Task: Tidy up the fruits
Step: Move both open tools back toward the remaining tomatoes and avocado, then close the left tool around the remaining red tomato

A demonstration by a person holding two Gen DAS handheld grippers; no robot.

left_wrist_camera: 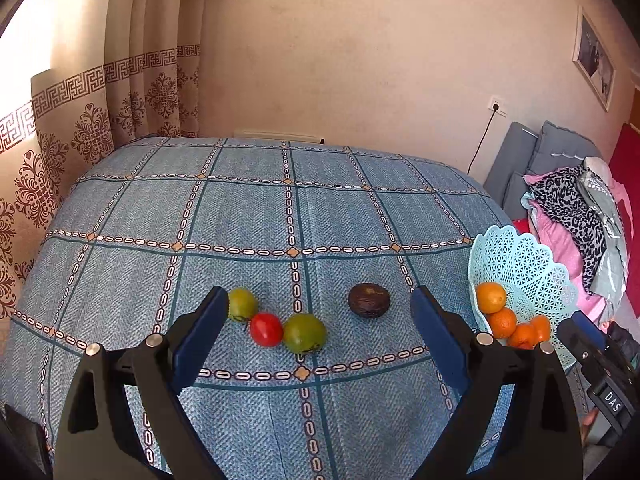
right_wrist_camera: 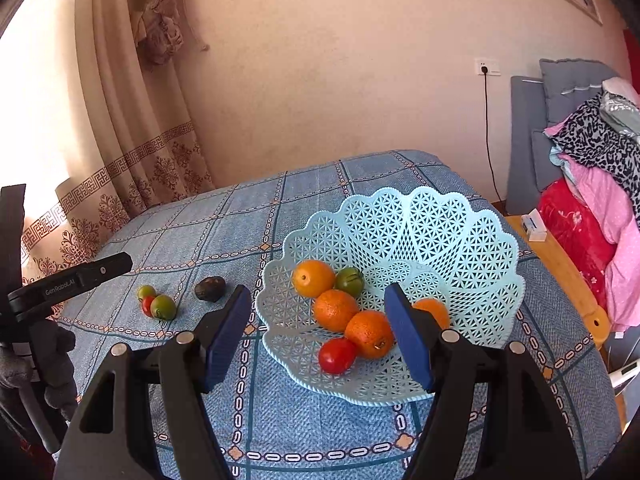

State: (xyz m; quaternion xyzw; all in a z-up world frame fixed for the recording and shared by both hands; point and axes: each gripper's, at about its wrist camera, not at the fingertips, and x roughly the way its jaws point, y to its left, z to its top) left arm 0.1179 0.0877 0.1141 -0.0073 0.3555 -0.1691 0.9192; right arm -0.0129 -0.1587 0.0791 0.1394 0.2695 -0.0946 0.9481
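On the blue checked tablecloth lie two green tomatoes, a red tomato between them and a dark avocado. My left gripper hovers open above and in front of them, holding nothing. The pale blue lattice basket holds several oranges, a green tomato and a red tomato. Over the basket's near side my right gripper stands open and empty. The loose fruits lie to the basket's left.
A curtain hangs behind the table at the left. To the right are a pile of clothes, grey cushions and a wooden ledge with a small white box. A cable runs down from a wall socket.
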